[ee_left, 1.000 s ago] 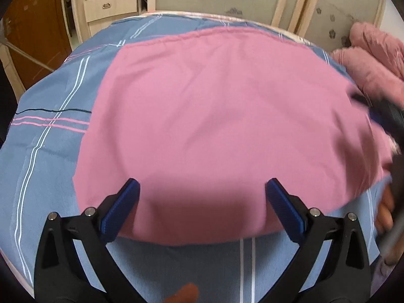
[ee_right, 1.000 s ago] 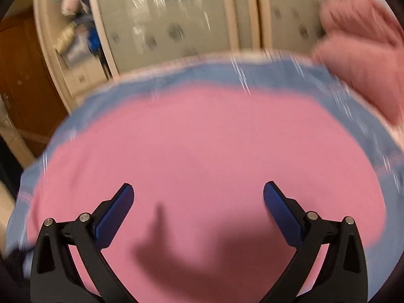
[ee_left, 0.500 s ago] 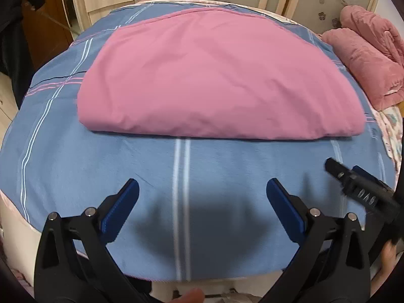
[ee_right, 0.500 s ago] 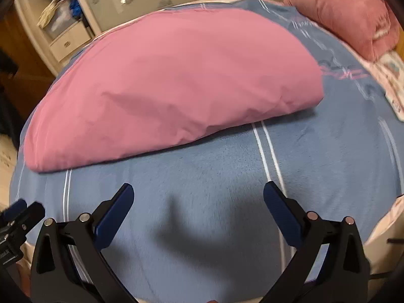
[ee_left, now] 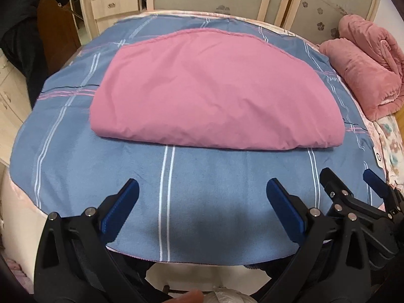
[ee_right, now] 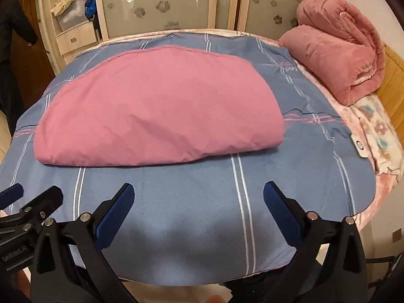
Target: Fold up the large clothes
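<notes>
A large pink cloth (ee_left: 214, 91) lies folded flat on the blue striped bedspread (ee_left: 202, 189); it also shows in the right wrist view (ee_right: 156, 116). My left gripper (ee_left: 202, 199) is open and empty, over the near edge of the bed, apart from the cloth. My right gripper (ee_right: 198, 202) is open and empty, also near the bed's front edge. The right gripper shows at the right of the left wrist view (ee_left: 353, 189), and the left gripper at the left of the right wrist view (ee_right: 30, 199).
A rolled pink blanket (ee_left: 366, 68) lies at the bed's right side (ee_right: 338, 53). A flowered sheet (ee_right: 381, 136) shows at the right edge. A wardrobe with frosted doors (ee_right: 164, 2) and drawers (ee_left: 113, 5) stands behind the bed.
Both grippers have drawn back from over the pink cloth to the near edge of the bed. The cloth lies folded and has not moved in the last half second.
</notes>
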A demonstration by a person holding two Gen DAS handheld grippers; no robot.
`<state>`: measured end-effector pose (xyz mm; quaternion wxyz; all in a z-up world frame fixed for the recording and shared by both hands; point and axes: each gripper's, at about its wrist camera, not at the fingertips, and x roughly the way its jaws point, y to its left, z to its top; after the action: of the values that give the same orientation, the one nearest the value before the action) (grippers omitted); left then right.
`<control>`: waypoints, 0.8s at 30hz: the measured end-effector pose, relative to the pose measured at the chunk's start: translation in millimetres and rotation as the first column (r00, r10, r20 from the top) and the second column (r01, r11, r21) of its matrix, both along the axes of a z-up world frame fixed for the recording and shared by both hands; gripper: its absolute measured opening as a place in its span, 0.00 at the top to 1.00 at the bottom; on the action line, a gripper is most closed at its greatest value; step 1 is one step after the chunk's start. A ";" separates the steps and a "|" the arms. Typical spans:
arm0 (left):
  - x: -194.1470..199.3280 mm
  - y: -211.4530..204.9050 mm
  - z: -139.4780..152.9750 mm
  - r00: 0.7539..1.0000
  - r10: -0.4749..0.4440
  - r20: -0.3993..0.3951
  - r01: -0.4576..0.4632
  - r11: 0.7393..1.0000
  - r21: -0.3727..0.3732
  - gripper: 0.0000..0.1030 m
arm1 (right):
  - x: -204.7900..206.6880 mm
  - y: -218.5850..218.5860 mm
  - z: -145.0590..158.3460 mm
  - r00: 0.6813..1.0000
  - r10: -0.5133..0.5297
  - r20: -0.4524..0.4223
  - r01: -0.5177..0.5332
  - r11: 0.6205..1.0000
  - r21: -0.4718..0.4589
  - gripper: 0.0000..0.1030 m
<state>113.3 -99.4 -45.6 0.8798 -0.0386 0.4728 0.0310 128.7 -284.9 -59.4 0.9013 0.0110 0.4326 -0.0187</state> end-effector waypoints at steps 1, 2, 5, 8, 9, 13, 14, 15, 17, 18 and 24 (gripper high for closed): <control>-1.0 0.2 1.4 1.000 0.002 0.004 -0.002 1.000 0.005 0.02 | -3.3 0.3 -0.7 1.000 0.002 0.008 -0.002 1.000 0.003 0.01; -2.5 0.1 4.0 1.000 0.004 0.009 -0.004 1.000 0.013 0.02 | -4.8 -0.7 2.2 1.000 0.003 0.015 -0.003 1.000 0.010 0.01; -7.2 1.6 11.6 0.999 0.020 0.038 -0.022 0.999 0.049 0.02 | -7.9 -3.4 9.9 0.999 -0.011 0.038 0.011 1.000 0.002 0.01; -9.0 3.1 18.0 0.998 0.017 0.054 -0.020 0.999 0.044 0.02 | -6.6 -5.2 13.2 0.999 -0.013 0.042 0.013 1.000 0.002 0.01; -9.0 3.0 18.6 0.999 0.014 0.052 -0.016 0.999 0.033 0.02 | -6.7 -5.4 14.0 0.999 -0.015 0.041 0.014 1.000 0.004 0.01; -8.6 2.3 18.5 0.999 0.006 0.045 -0.008 1.000 0.027 0.02 | -7.1 -5.4 15.3 0.999 -0.015 0.040 0.015 1.000 0.004 0.01; -8.2 1.7 18.2 0.999 0.006 0.044 -0.007 1.000 0.028 0.02 | -7.0 -5.3 15.1 0.999 -0.015 0.039 0.015 1.000 0.003 0.01; -8.0 1.5 18.0 0.999 0.006 0.042 -0.007 1.000 0.026 0.02 | -7.0 -5.1 15.2 0.999 -0.016 0.037 0.016 1.000 0.002 0.01; -7.9 1.7 17.6 0.999 0.005 0.040 -0.006 1.000 0.021 0.02 | -7.0 -4.8 15.3 0.999 -0.016 0.034 0.016 1.000 0.001 0.01; -7.7 2.1 17.6 0.999 0.004 0.039 -0.005 1.000 0.020 0.02 | -6.4 -5.2 14.9 0.999 -0.015 0.032 0.014 1.000 0.001 0.01; -6.8 3.4 16.7 1.000 0.006 0.030 -0.007 1.000 0.023 0.02 | -5.1 -3.2 13.1 1.000 -0.013 0.025 0.013 1.000 0.001 0.01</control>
<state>106.4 -96.0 -28.9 0.8871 -0.0303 0.4590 0.0387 123.5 -288.1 -46.2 0.9065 0.0143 0.4213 -0.0243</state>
